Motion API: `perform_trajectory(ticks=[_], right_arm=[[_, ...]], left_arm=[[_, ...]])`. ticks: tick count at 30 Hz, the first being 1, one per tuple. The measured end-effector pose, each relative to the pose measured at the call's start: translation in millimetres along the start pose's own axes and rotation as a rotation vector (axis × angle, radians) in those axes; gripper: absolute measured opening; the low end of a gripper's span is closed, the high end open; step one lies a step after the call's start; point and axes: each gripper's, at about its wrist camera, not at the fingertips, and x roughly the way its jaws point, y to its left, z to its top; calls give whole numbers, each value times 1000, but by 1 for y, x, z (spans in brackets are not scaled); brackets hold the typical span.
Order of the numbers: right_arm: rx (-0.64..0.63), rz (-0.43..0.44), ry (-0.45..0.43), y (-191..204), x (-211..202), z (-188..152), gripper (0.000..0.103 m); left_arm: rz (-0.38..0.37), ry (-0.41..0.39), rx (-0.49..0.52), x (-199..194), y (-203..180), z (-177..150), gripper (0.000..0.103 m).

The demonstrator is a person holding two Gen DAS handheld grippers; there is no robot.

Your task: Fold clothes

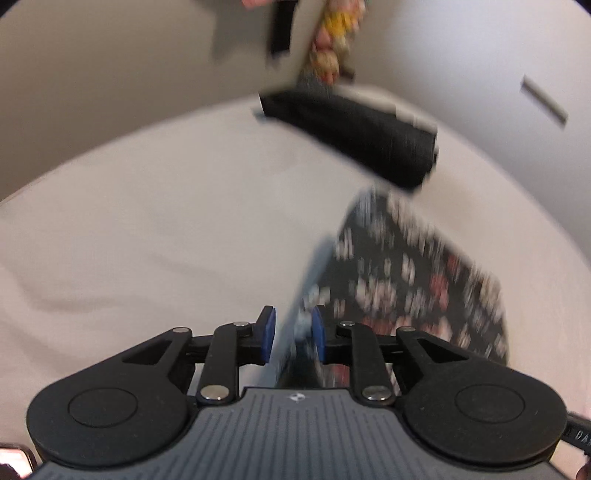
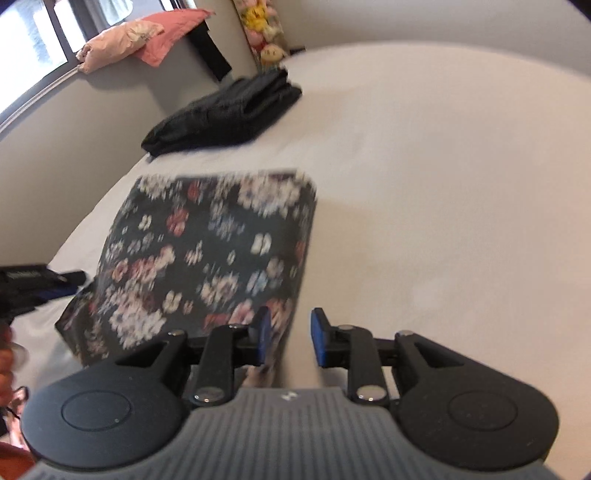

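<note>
So it's a bedroom, and everything sits on a big bed with a plain white sheet (image 2: 424,166) that runs up against a grey wall, with a window up at the far left corner. On the ledge by that window there's a pink pillow (image 2: 122,40), and some plush toys (image 2: 262,29) are stacked in the far corner.

Next biggest thing is the floral garment (image 2: 207,251), dark with white and pink flowers, already folded into a tidy rectangle near the left edge of the bed. Beyond it, toward the far left corner, there's a pile of folded black clothes (image 2: 225,110), so at least one item looks done.

The right gripper (image 2: 288,338) sits at the near right corner of the floral piece, tongs narrow, the fabric edge brushing the left pad but a clear gap to the other, so not clamped. The left gripper (image 1: 293,334) is the same deal at the near left corner: narrow gap, cloth edge between the pads, not pinched as far as I can tell through the blur.

My read is this fold's basically finished, and what's left is moving it onto the pile.
</note>
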Motion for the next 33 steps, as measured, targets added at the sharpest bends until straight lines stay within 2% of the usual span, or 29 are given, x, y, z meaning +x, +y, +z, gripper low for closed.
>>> perform_trajectory(ticks=[3, 5, 11, 15, 20, 27, 30, 31, 32, 33], right_arm=[[-28, 7, -27, 4, 4, 15, 28], [-49, 12, -42, 9, 10, 26, 28], [-125, 17, -67, 35, 40, 46, 27], [-146, 2, -54, 39, 56, 48, 27], [-139, 0, 16, 34, 75, 42, 25], [-128, 15, 35, 33, 77, 47, 26], [-110, 33, 40, 30, 68, 52, 34], [-95, 40, 37, 28, 62, 52, 43], [-81, 47, 35, 24, 56, 52, 49], [-63, 50, 39, 21, 52, 51, 51]], left_arm=[[-106, -10, -170, 3, 18, 19, 22], [-157, 3, -208, 15, 17, 31, 18], [-90, 3, -26, 48, -28, 40, 12], [-35, 45, -2, 72, -37, 34, 10], [27, 158, 16, 100, -32, 25, 10], [38, 157, 71, 100, -33, 22, 9], [18, 148, 50, 93, -28, 26, 11], [18, 138, 50, 88, -27, 28, 14], [20, 125, 52, 83, -26, 30, 21], [22, 112, 54, 78, -25, 33, 28]])
